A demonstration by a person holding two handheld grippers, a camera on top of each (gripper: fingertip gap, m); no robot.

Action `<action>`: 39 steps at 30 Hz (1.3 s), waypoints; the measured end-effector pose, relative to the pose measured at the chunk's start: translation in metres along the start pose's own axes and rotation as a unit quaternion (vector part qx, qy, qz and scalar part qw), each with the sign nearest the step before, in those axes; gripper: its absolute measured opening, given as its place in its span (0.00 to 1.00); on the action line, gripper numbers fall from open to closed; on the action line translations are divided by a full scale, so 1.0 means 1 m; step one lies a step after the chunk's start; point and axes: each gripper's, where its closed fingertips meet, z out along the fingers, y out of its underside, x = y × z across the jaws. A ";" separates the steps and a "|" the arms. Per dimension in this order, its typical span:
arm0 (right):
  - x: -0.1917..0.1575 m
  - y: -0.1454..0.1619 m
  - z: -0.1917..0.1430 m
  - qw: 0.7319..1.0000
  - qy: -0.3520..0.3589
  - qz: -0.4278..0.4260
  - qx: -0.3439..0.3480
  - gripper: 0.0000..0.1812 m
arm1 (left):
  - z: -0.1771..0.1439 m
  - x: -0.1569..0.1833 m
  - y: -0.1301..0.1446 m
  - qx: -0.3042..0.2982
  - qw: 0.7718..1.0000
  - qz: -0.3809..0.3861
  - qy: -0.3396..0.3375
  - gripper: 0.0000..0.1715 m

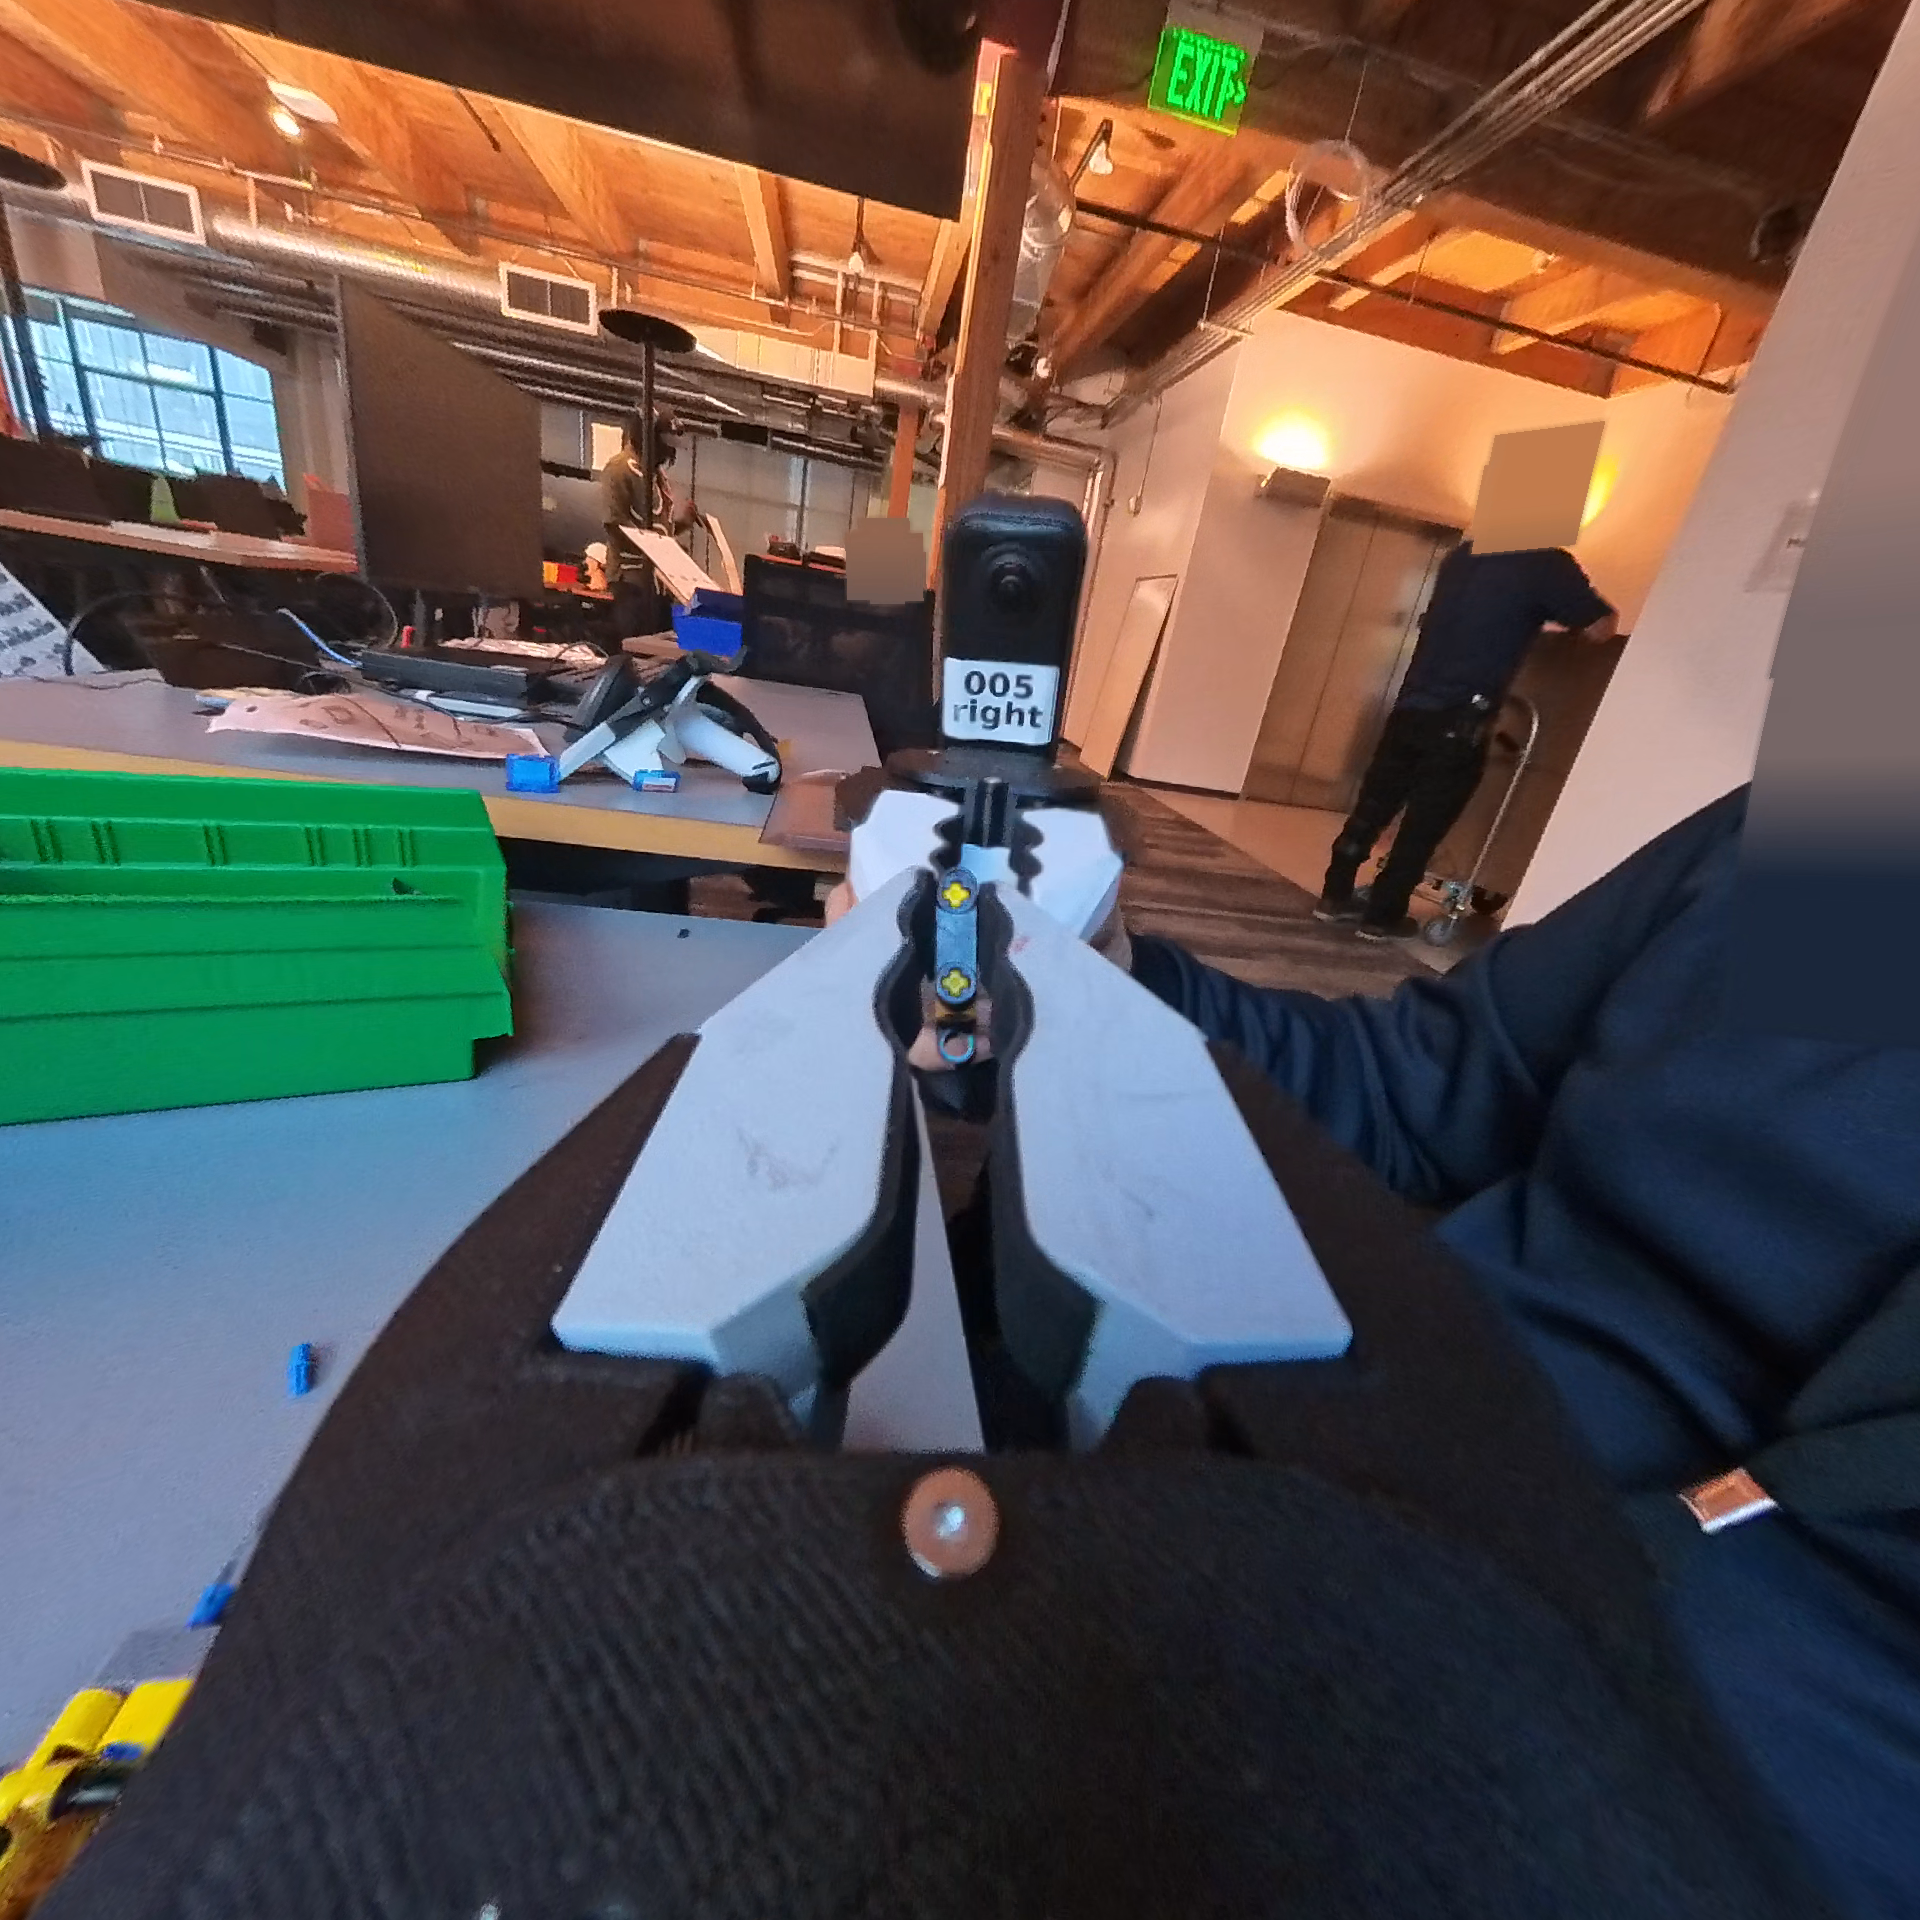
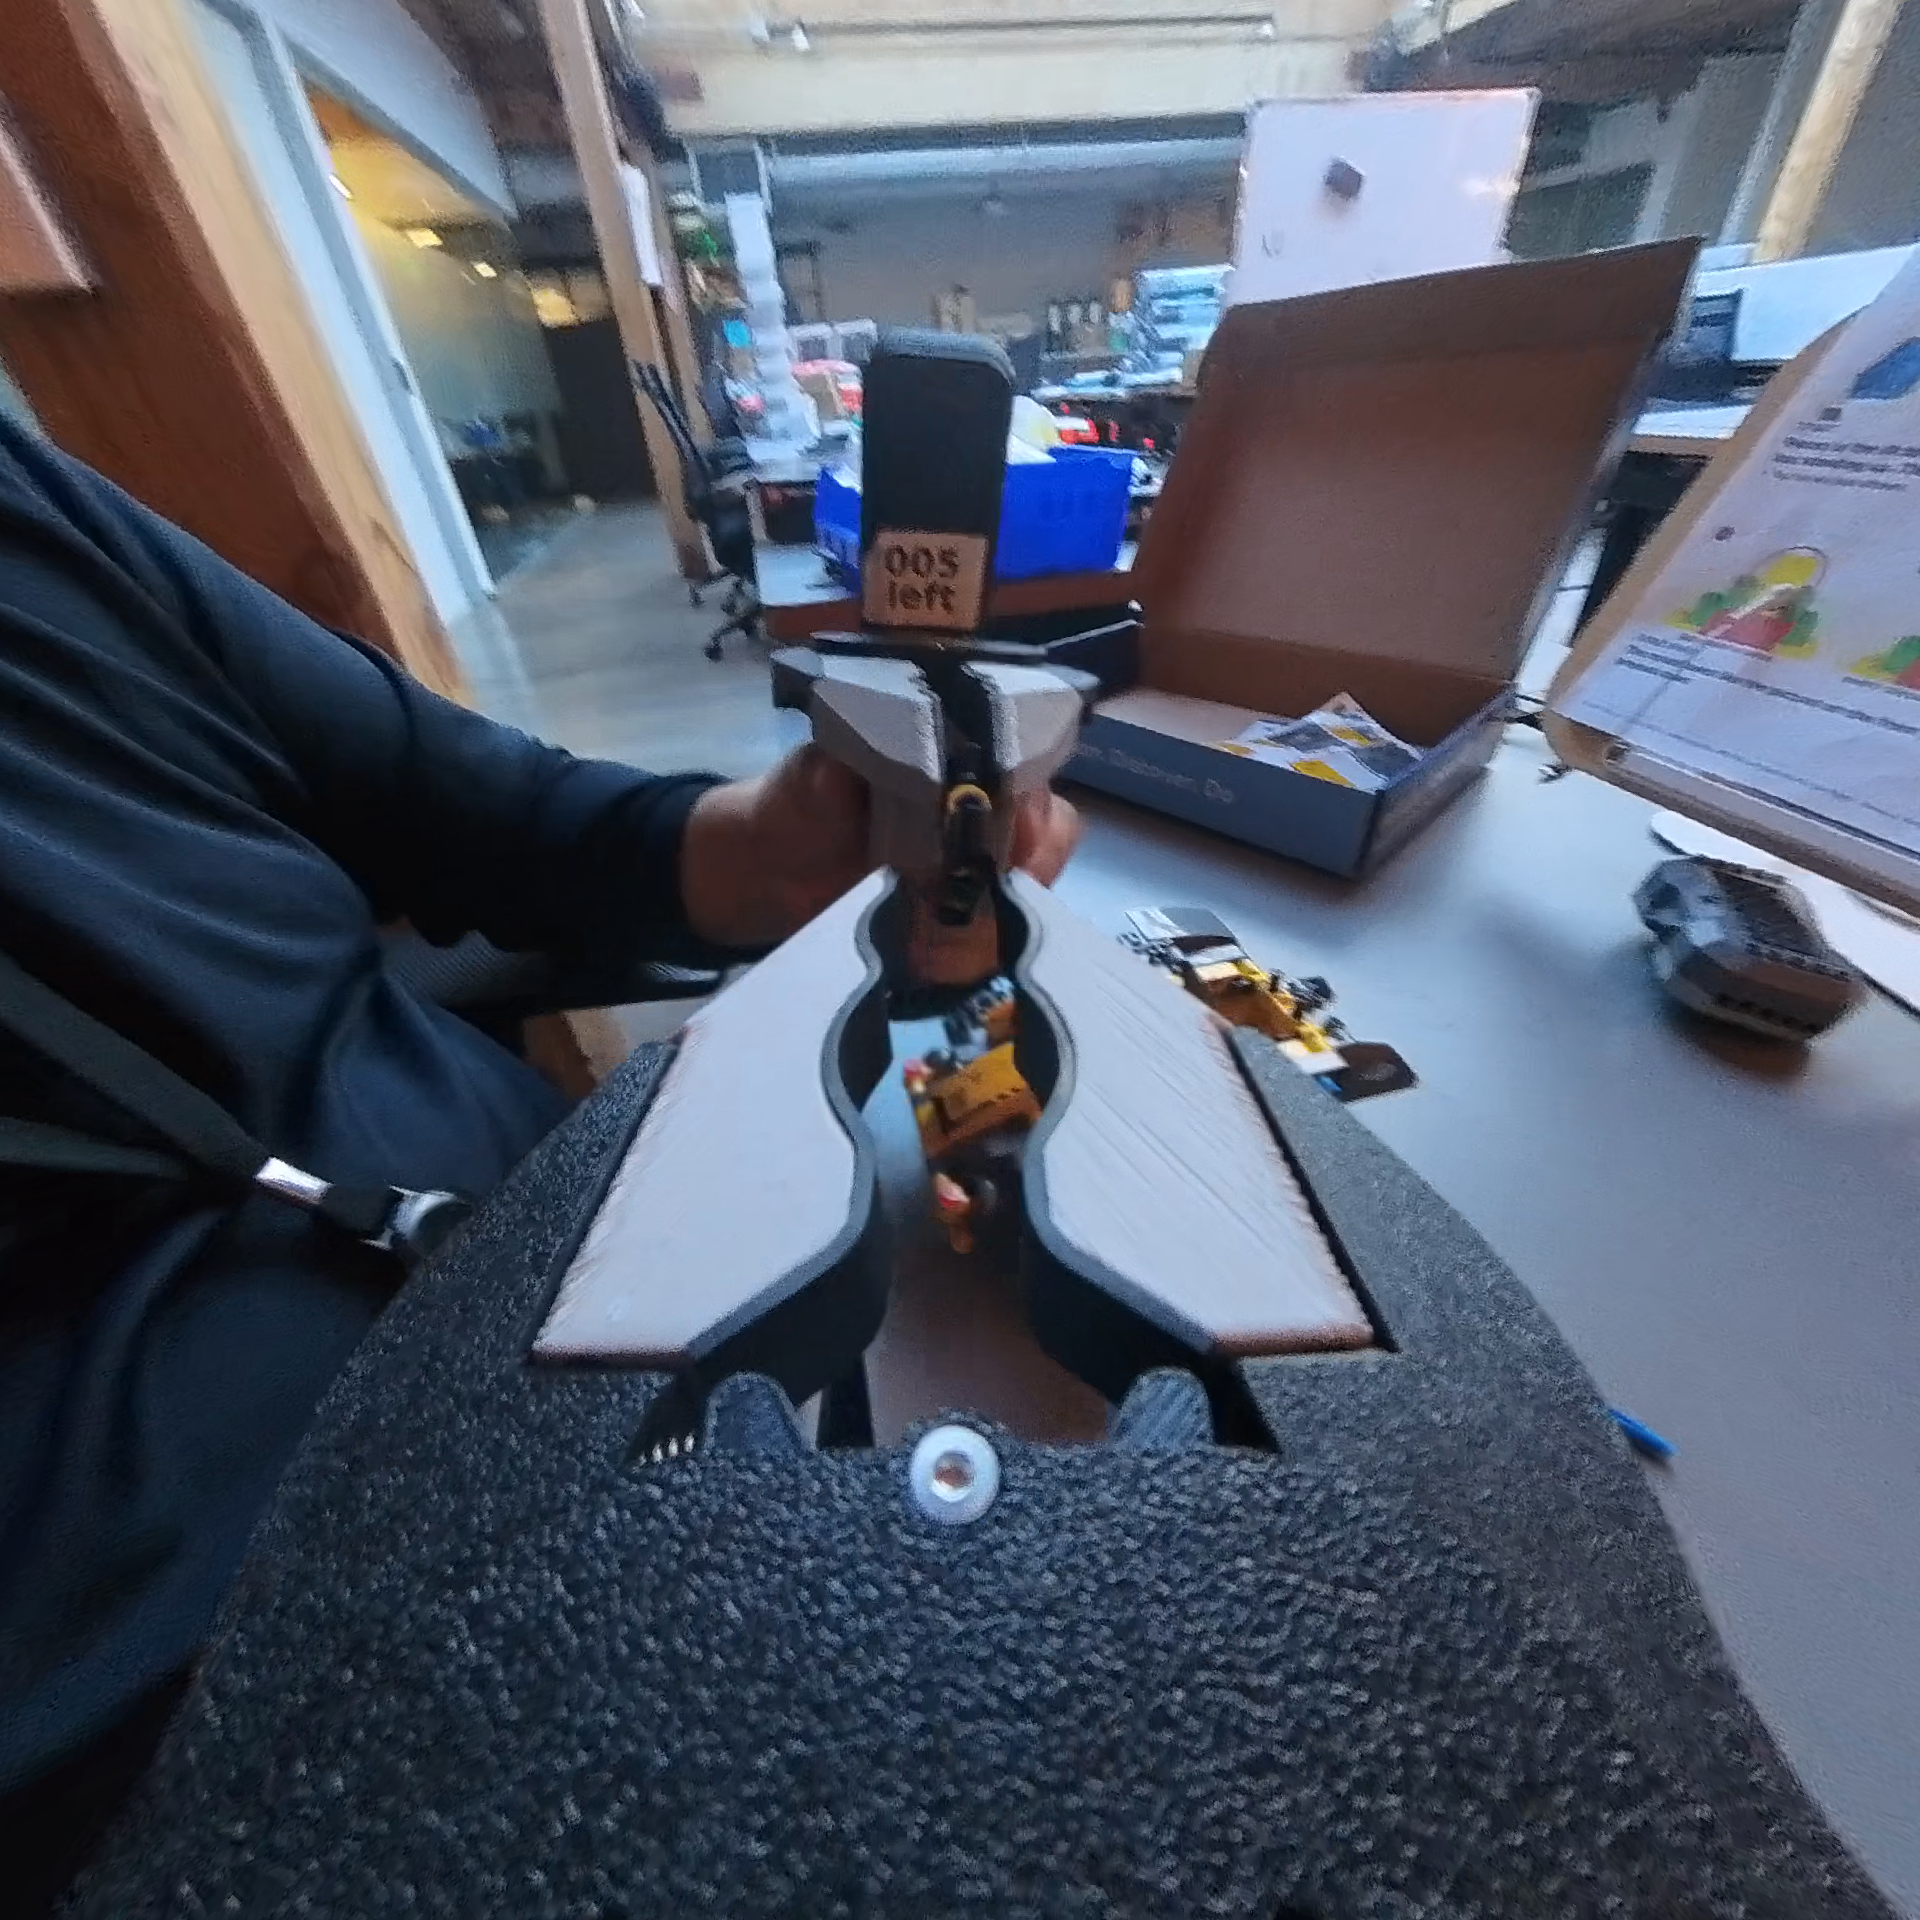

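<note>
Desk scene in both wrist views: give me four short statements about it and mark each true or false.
1. A green bin sits on the table. True.
2. The box's lid is shut. False: the cardboard box is open, lid upright.
3. The left tongs grip a small grey piece with yellow pins. True.
4. The toy vehicle hangs from the right tongs. False: the yellow toy vehicle lies on the table below the right tongs.

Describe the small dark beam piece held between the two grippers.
The beam piece is a short, dark grey plastic bar with two holes plugged by yellow cross-shaped pins and a blue ring at its near end. It hangs in the air above the grey table, clamped between the left gripper and the right gripper, which meet tip to tip.
</note>
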 end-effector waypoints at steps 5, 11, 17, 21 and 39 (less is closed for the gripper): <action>0.008 0.006 0.004 1.000 0.027 0.002 -0.006 0.03 | 0.001 -0.004 0.007 -0.014 1.000 0.001 -0.012 0.03; 0.030 0.025 0.006 0.987 0.123 -0.040 -0.090 0.04 | -0.010 -0.024 0.023 -0.131 0.983 0.083 -0.099 0.03; 0.094 0.033 -0.047 0.932 0.319 -0.102 -0.142 0.03 | -0.045 -0.039 -0.031 -0.068 0.960 0.182 -0.201 0.00; 0.071 -0.012 -0.066 0.981 0.191 0.022 0.011 0.03 | -0.061 -0.045 -0.036 -0.113 0.979 0.084 -0.148 0.00; -0.006 -0.011 -0.003 0.993 -0.065 0.081 0.060 0.03 | -0.004 -0.001 0.018 -0.154 0.984 0.082 -0.032 0.08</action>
